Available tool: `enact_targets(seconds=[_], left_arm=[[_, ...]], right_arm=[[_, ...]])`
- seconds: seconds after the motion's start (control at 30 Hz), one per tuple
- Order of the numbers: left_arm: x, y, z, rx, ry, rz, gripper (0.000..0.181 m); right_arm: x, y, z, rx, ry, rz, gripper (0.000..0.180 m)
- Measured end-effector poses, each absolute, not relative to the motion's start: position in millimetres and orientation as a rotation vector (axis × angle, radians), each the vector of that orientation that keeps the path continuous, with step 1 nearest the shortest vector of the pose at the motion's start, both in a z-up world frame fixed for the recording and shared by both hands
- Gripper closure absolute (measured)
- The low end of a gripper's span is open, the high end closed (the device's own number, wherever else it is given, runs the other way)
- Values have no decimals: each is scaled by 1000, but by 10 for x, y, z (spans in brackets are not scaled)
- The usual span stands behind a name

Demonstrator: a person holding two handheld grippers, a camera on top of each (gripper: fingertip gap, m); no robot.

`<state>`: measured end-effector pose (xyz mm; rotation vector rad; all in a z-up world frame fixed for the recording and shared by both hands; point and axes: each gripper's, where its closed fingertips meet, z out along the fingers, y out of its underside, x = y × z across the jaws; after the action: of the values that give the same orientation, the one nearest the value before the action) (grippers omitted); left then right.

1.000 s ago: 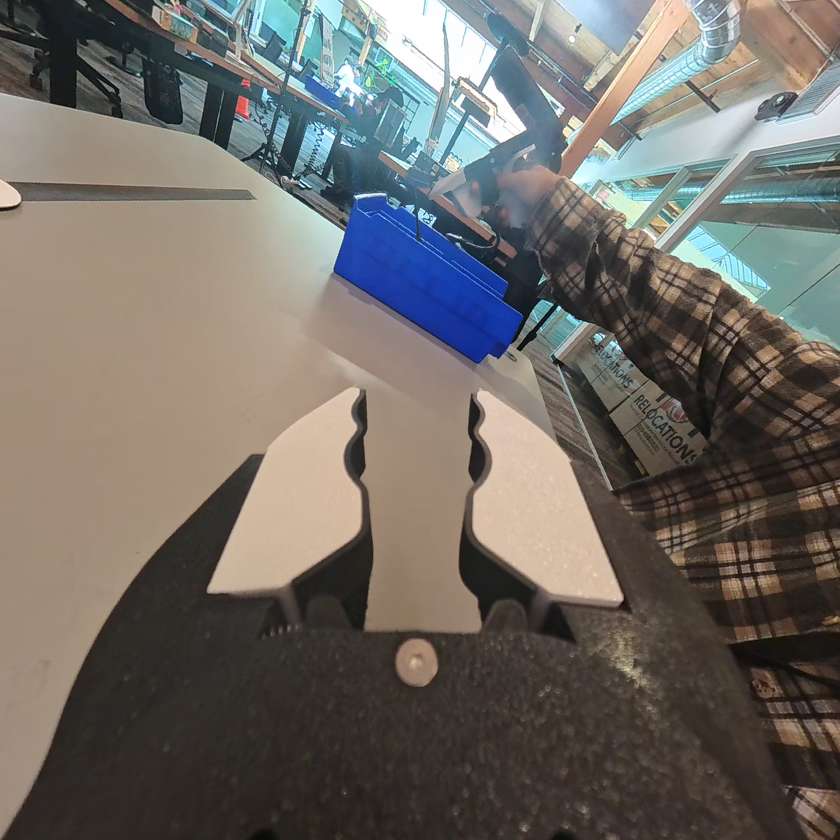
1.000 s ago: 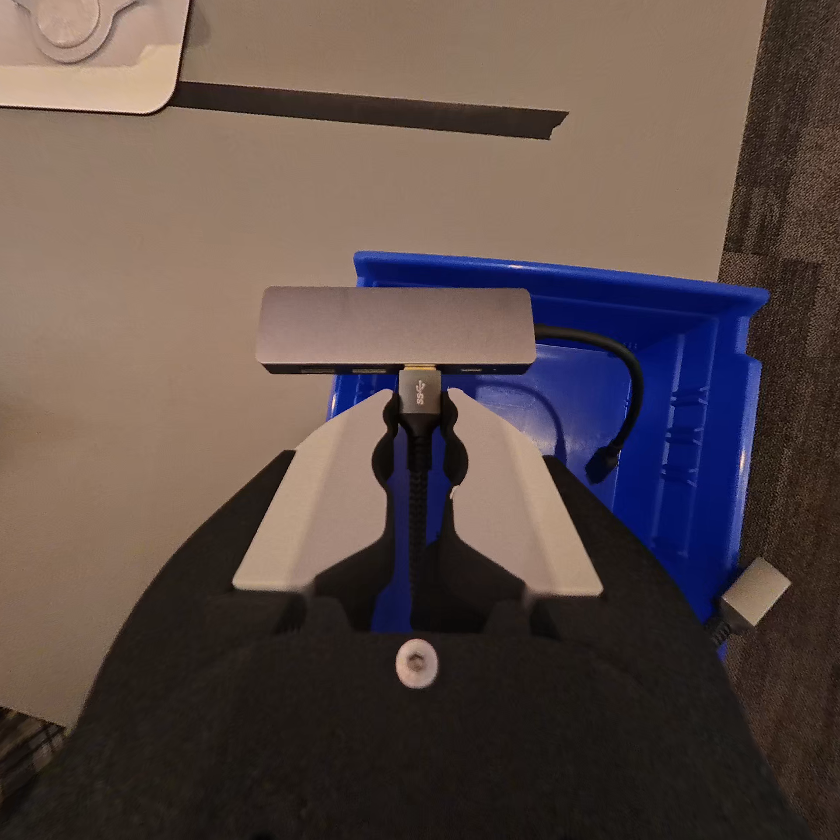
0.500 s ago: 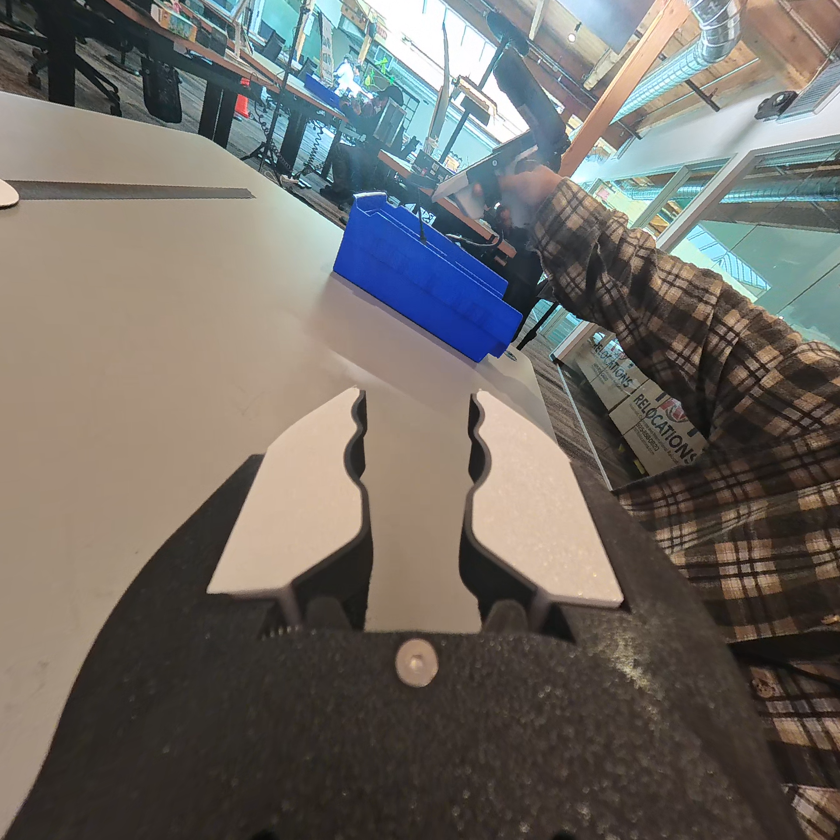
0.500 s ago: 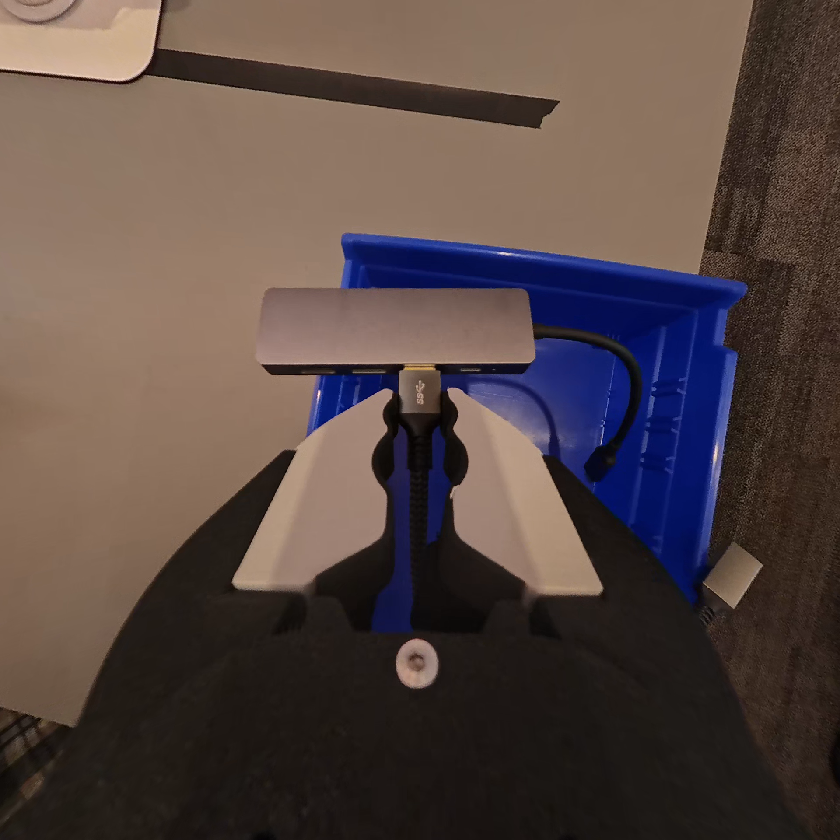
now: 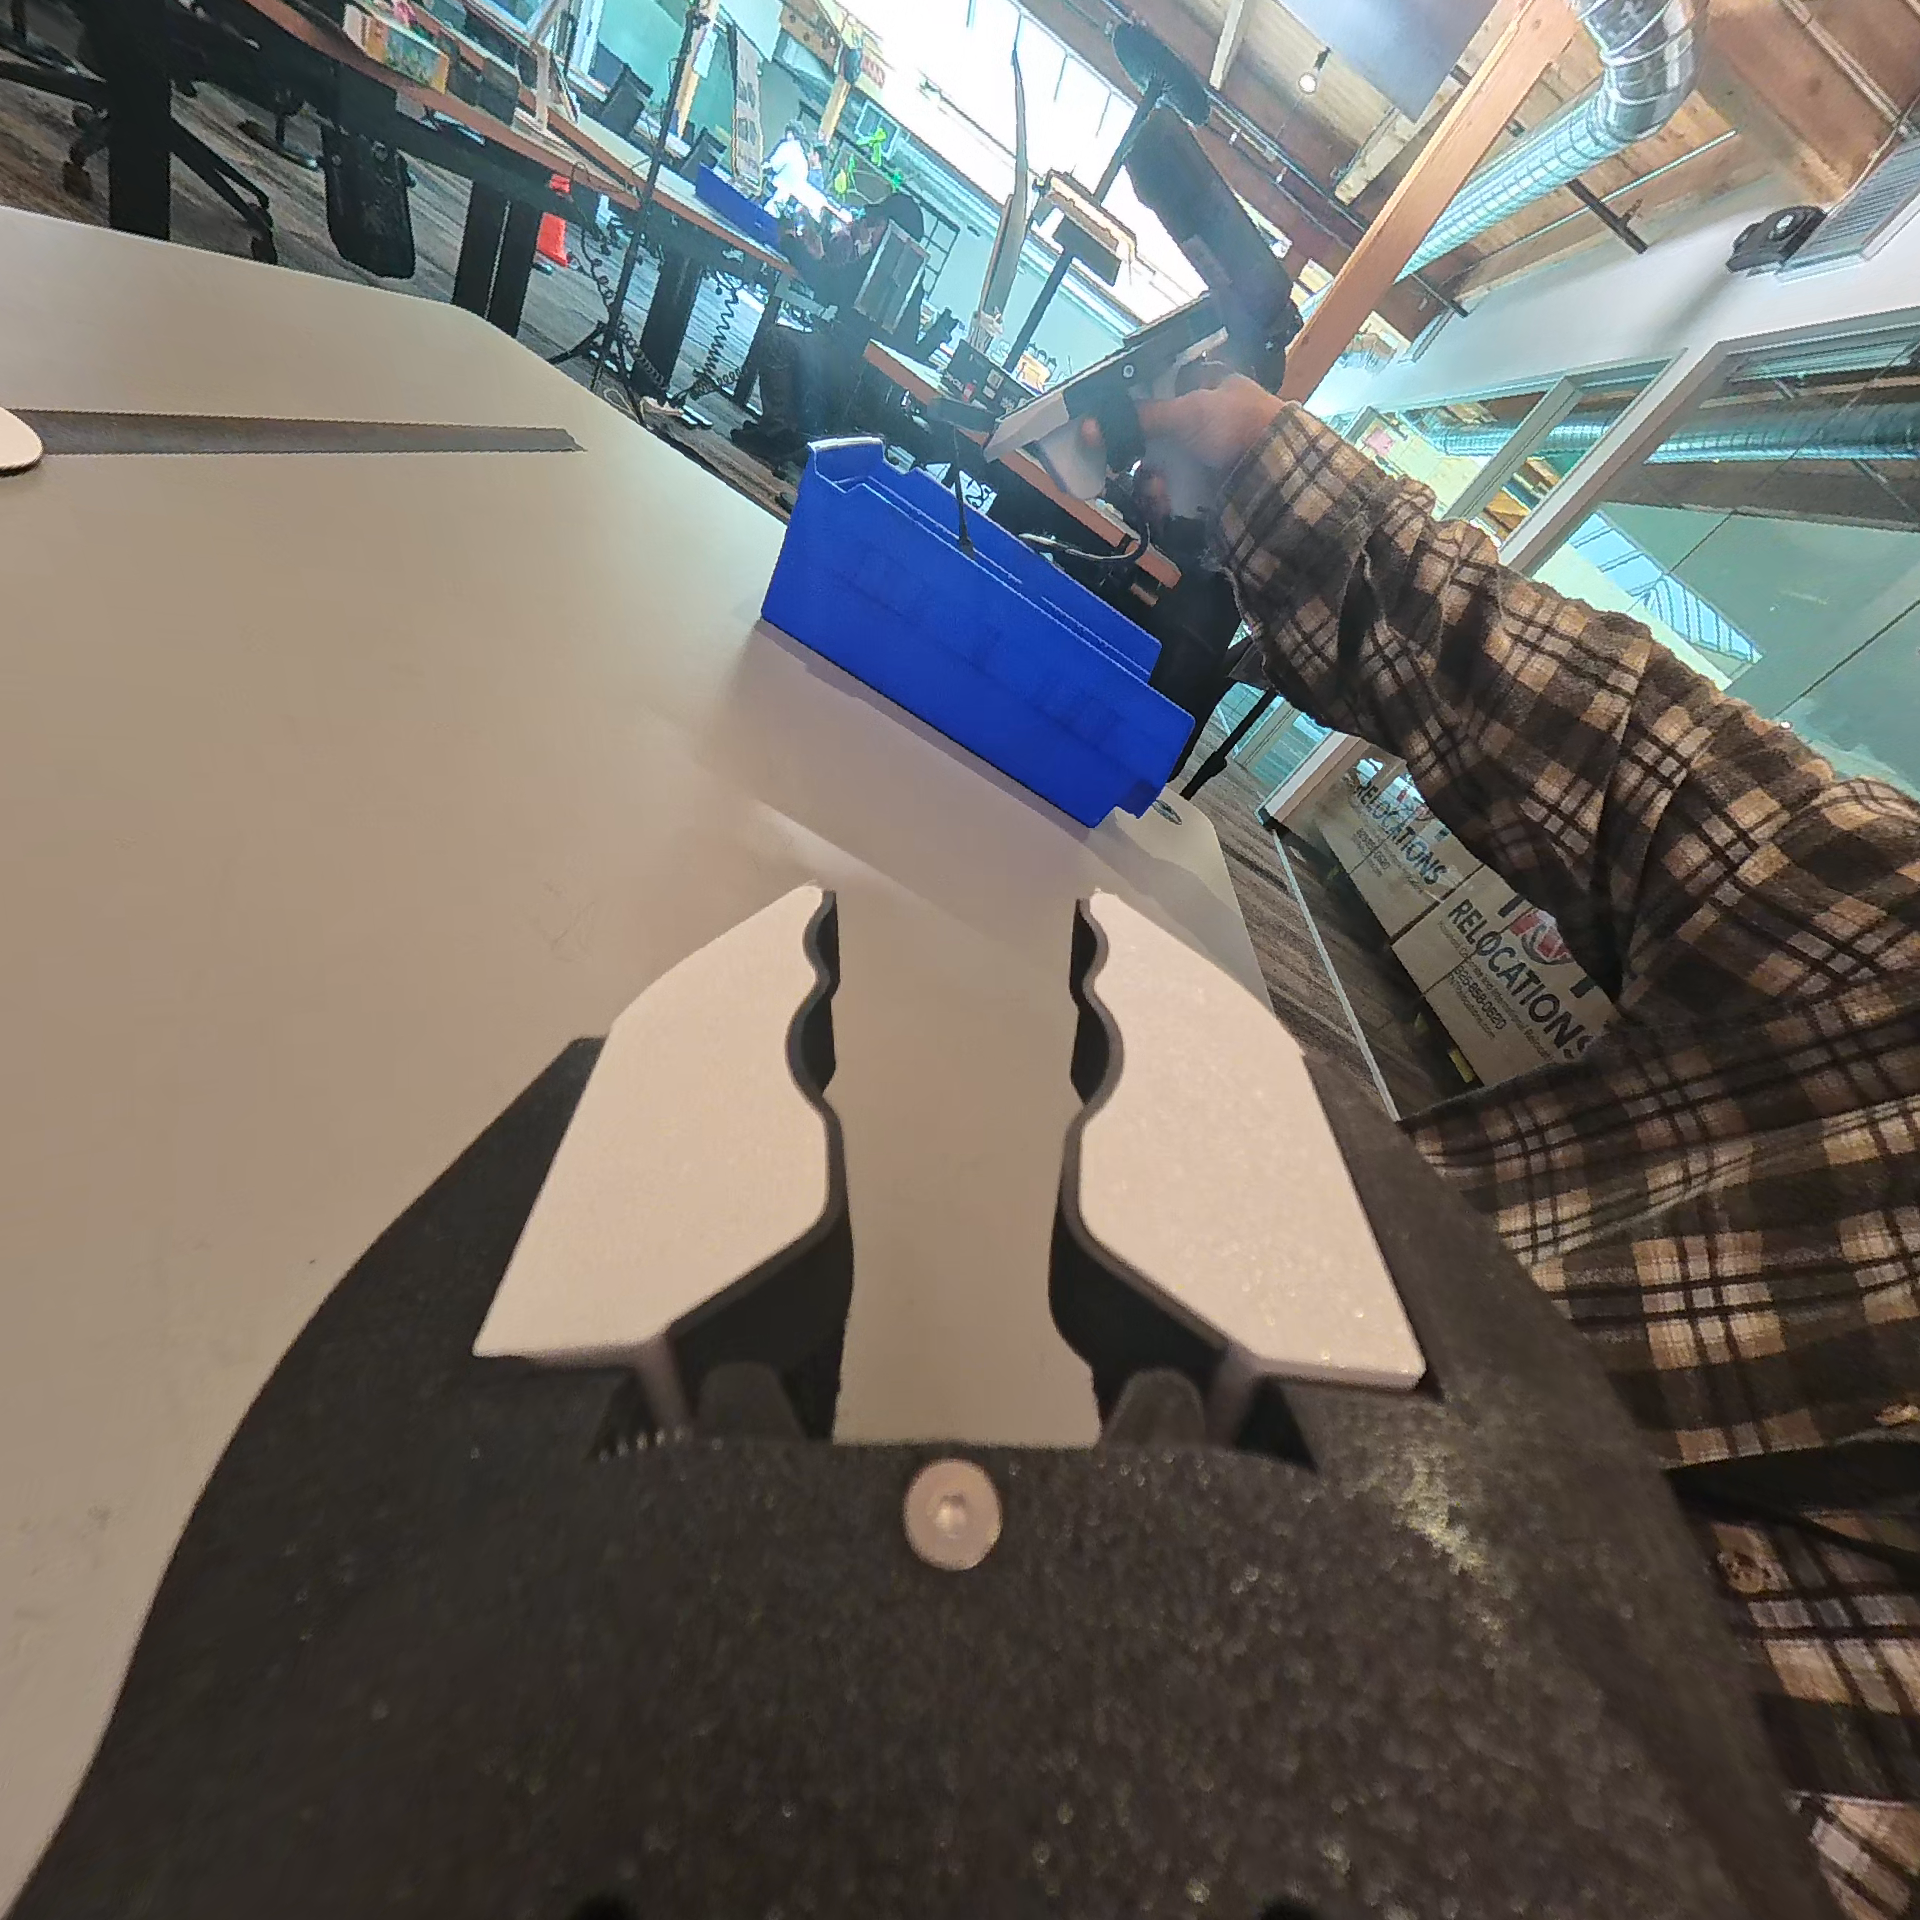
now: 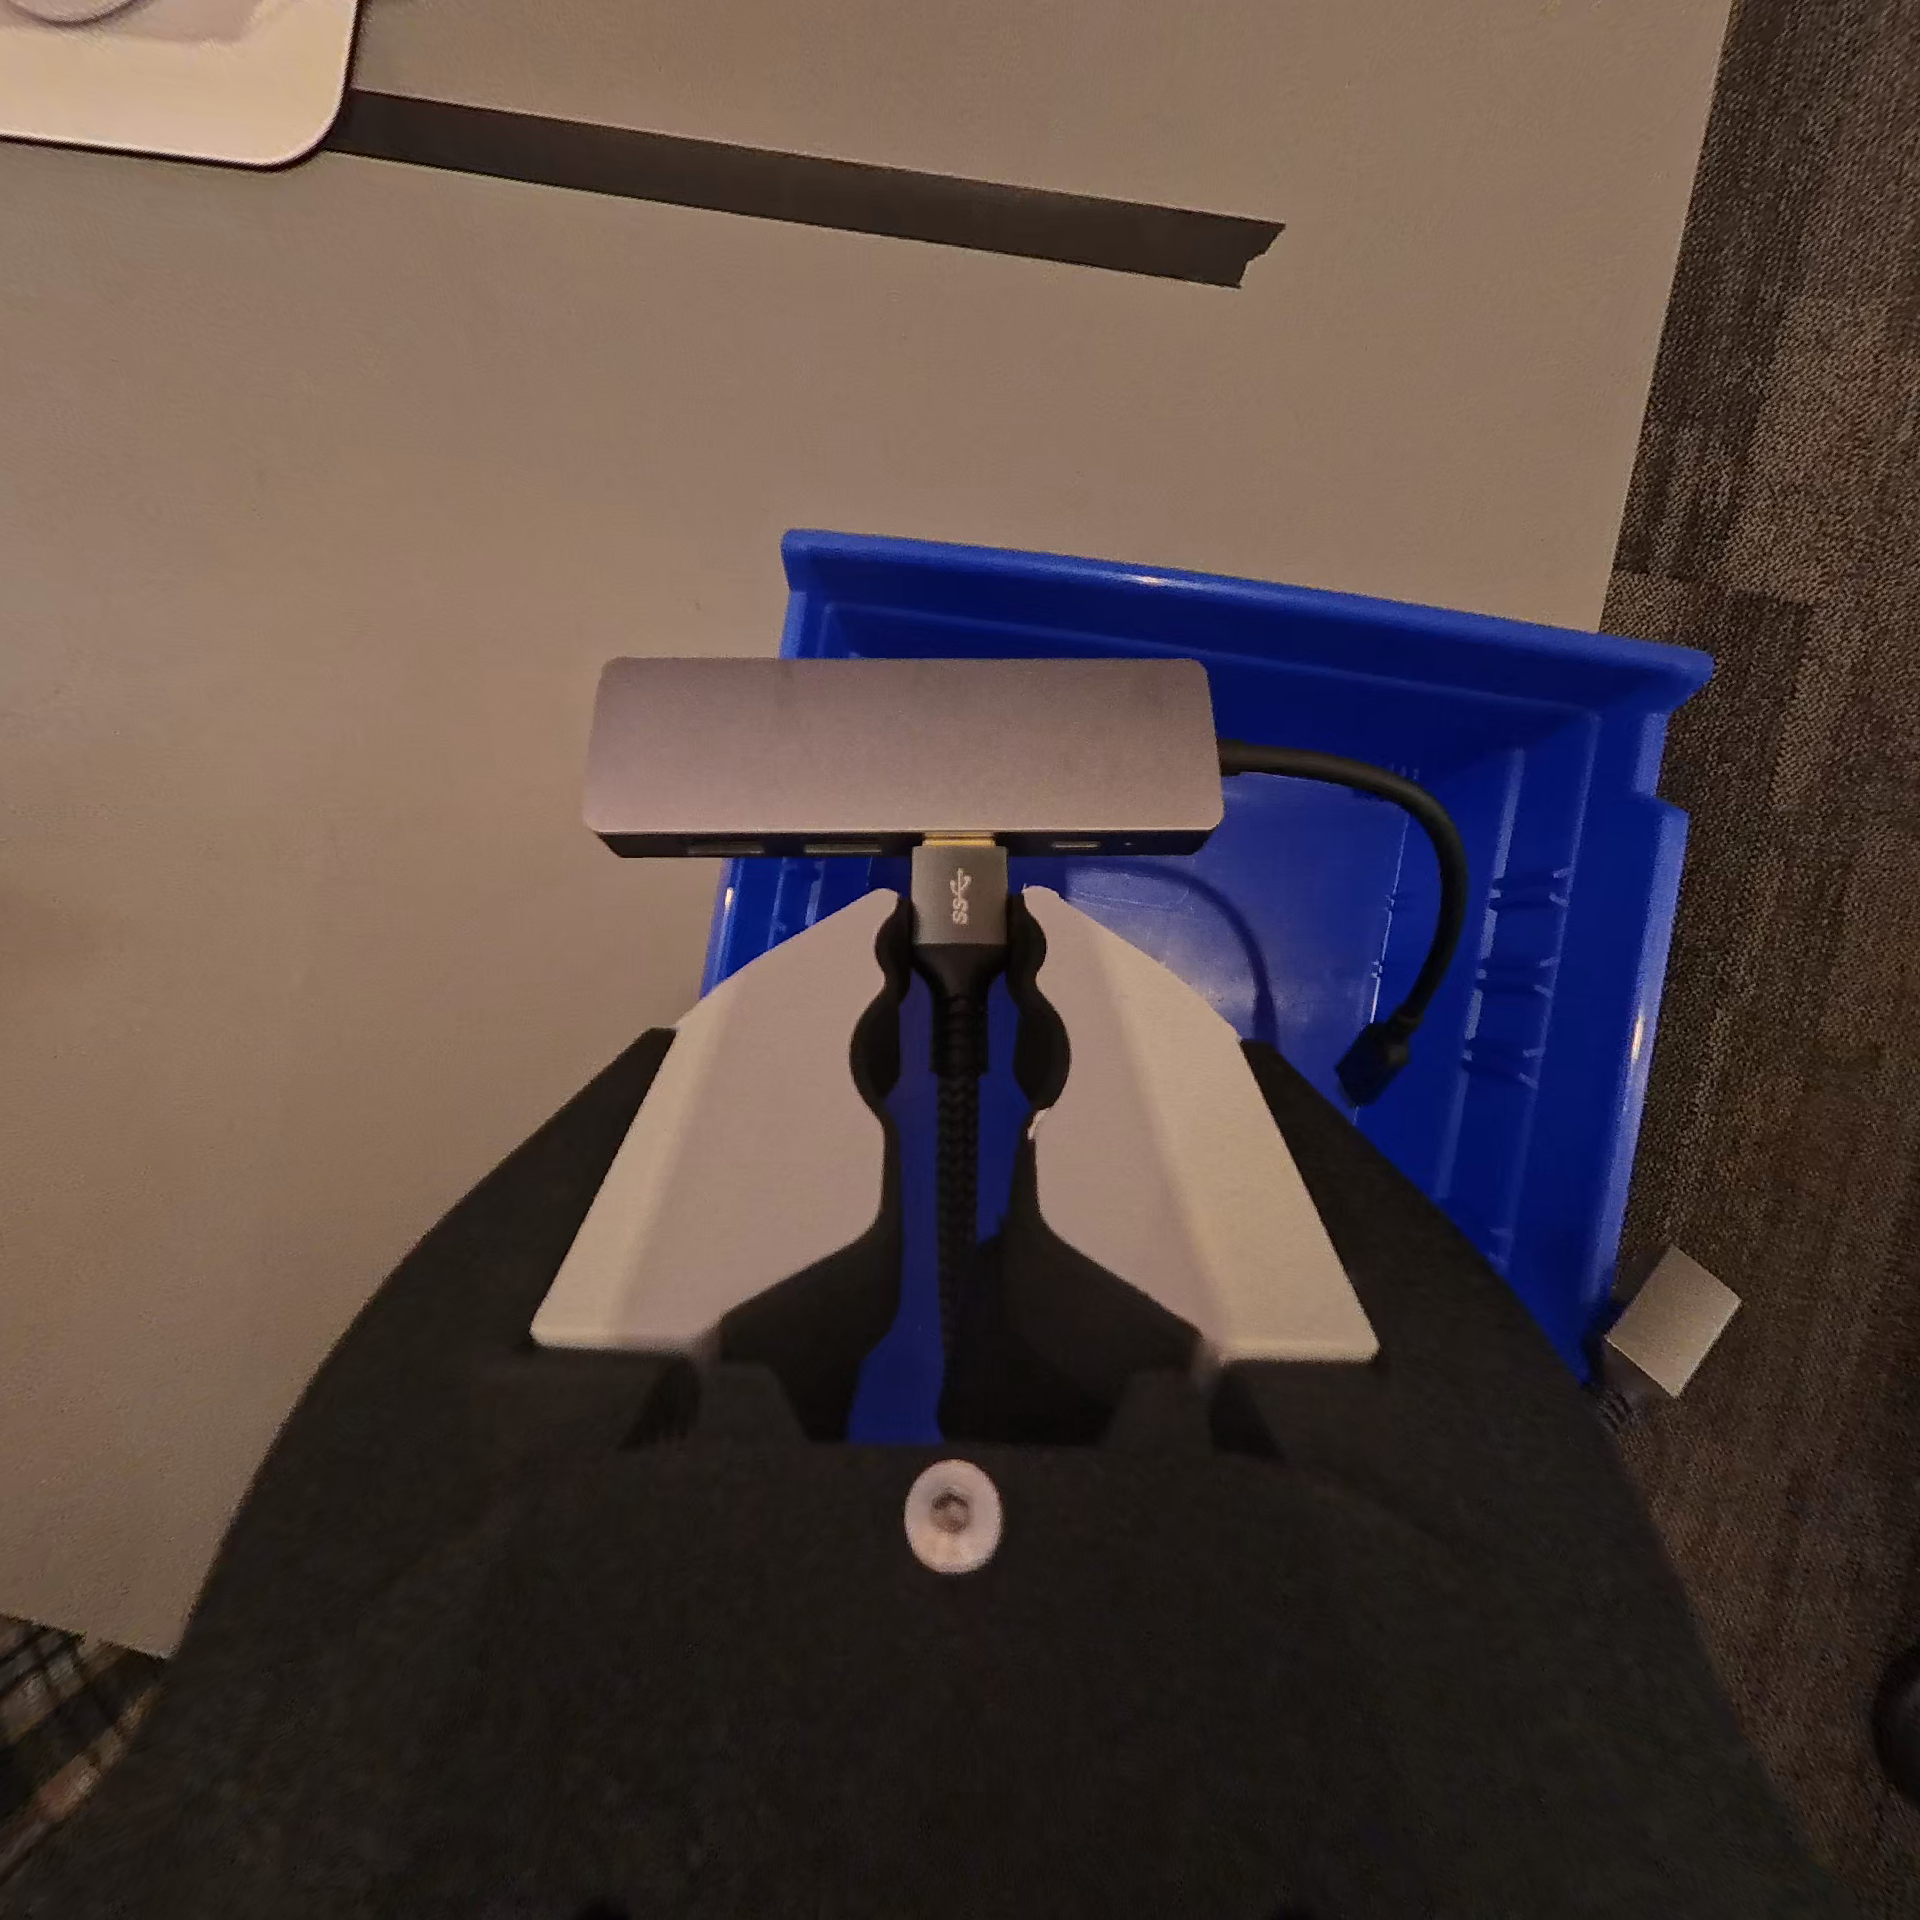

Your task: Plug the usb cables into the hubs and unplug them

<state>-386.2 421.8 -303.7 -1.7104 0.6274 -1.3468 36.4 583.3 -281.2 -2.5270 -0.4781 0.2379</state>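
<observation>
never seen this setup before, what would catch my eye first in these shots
First, the grey usb hub hanging in mid-air over the blue bin, held only by the braided usb cable plugged into it, with the right tool shut on the cable's plug. Next, the left tool lies open and empty low over the pale table, with a plaid sleeve reaching toward the bin.

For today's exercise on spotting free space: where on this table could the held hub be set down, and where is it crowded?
Free: the broad bare table between the dark tape strip and the blue bin, left of the bin. Crowded: the table's right edge, where the bin stands, and the far left corner, where a white plate lies. The right gripper holds the cable plug in the hub.
</observation>
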Motion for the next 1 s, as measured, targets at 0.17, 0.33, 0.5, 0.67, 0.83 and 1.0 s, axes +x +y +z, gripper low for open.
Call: enact_targets(seconds=[0.17,0.33,0.5,0.67,0.83,1.0], left_arm=[[-3865,4221,-3040,-1712,625,-1347,139],[-3862,4223,-3048,-1715,626,-1347,139],[-3863,4227,-3059,-1719,626,-1348,139],[-3863,4235,-3076,-1724,625,-1346,139],[-3868,4241,-3085,-1726,622,-1345,139],[-3874,4244,-3081,-1726,620,-1345,139]], right_arm=[[358,5835,-2825,-2529,-483,241,163],[366,5839,-2839,-2529,-484,240,163],[377,5855,-2866,-2532,-478,238,163],[391,5873,-2987,-2548,-468,236,162],[432,5882,-3212,-2588,-446,223,162],[487,5883,-3387,-2617,-405,229,163]])
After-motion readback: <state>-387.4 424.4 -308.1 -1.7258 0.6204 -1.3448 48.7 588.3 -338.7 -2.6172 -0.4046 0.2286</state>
